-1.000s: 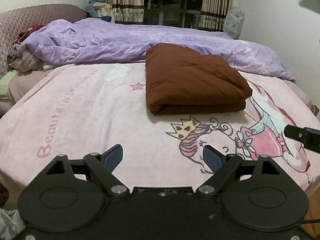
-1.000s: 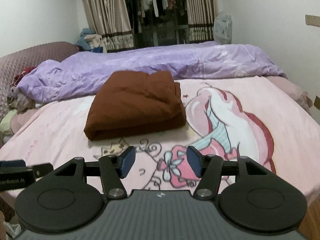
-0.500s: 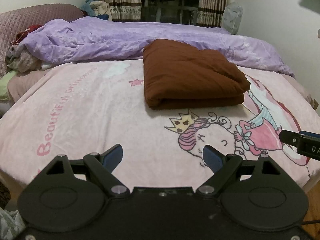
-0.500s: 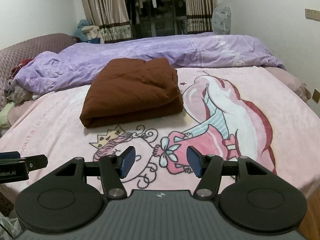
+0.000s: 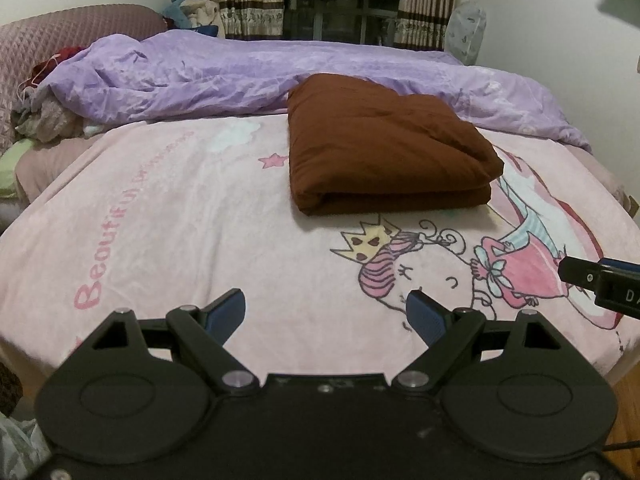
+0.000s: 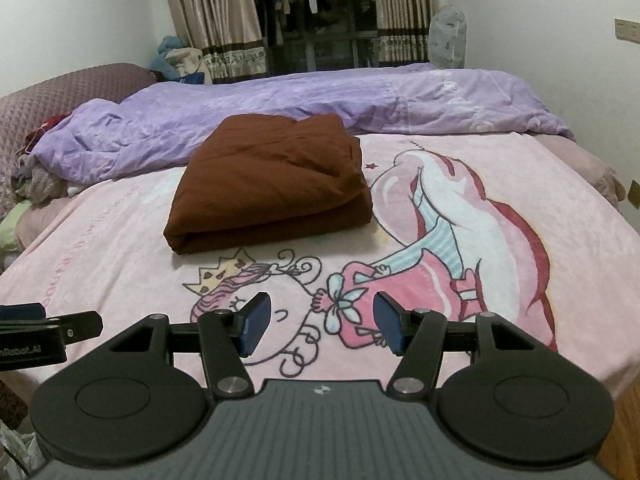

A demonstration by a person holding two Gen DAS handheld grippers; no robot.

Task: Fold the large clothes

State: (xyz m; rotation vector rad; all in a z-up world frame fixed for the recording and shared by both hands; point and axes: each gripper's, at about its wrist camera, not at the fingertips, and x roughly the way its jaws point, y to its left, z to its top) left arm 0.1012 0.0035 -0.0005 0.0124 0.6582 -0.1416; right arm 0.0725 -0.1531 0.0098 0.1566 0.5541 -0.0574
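A brown garment of soft, matte cloth, folded into a thick rectangular bundle [image 5: 388, 148], lies on a fuzzy pink blanket printed with a cartoon princess and pink lettering [image 5: 168, 216]. The bundle's rounded folded edge faces the cameras, with layered edges showing along its right side, and its top is gently creased. In the left wrist view it sits in the upper middle of the frame, slightly right of centre; in the right wrist view the same bundle [image 6: 272, 184] sits left of centre.

Behind it, across the upper part of both frames, stretches a crumpled lilac quilt with a slight sheen [image 5: 240, 76]. A quilted mauve headboard [image 5: 60, 36] fills the upper left, and striped beige curtains [image 6: 216, 20] hang at the top.

The left gripper [image 5: 326, 314], black plastic with blue padded fingertips, sits at the bottom of its frame, fingers spread wide and holding nothing. The right gripper [image 6: 322, 328], of the same build, likewise stands parted and empty. Both are well apart from the bundle, which lies beyond them up the frame with bare blanket between.
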